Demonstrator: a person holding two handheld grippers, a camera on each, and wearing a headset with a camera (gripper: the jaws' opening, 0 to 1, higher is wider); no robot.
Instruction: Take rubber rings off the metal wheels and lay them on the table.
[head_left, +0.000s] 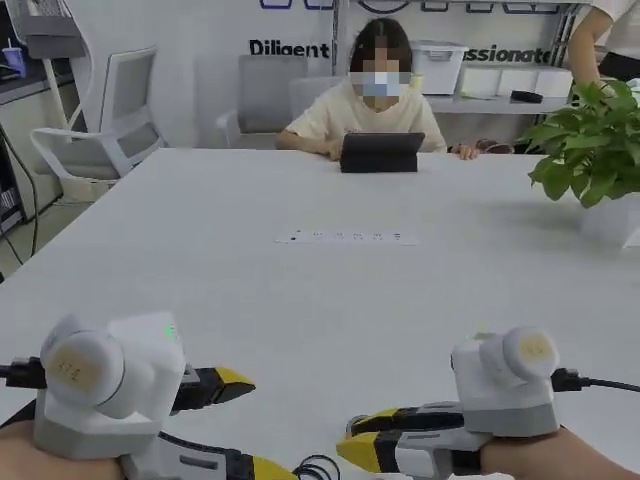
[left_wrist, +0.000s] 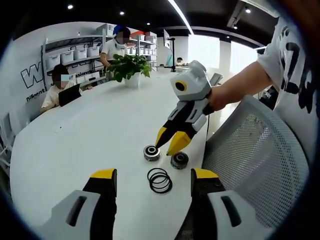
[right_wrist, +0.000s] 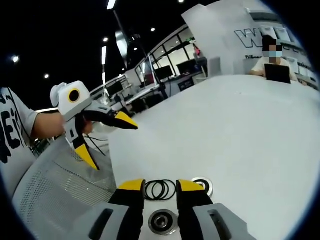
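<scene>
Black rubber rings (left_wrist: 160, 181) lie loose in an overlapping cluster on the white table (left_wrist: 75, 140), near its edge. One metal wheel (left_wrist: 151, 152) and a second wheel (left_wrist: 179, 160) sit just beyond them. The right gripper (left_wrist: 167, 144) points down at the wheels, jaws slightly apart, gripping nothing. The left gripper (right_wrist: 112, 145) faces the rings, jaws spread wide, empty.

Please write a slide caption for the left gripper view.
Right hand-held gripper near two metal wheels; loose rubber rings lie on the table.

Rings (head_left: 322, 467) cut by btm edge, wheel (right_wrist: 206, 187) part behind rt gripper (right_wrist: 160, 186)
</scene>
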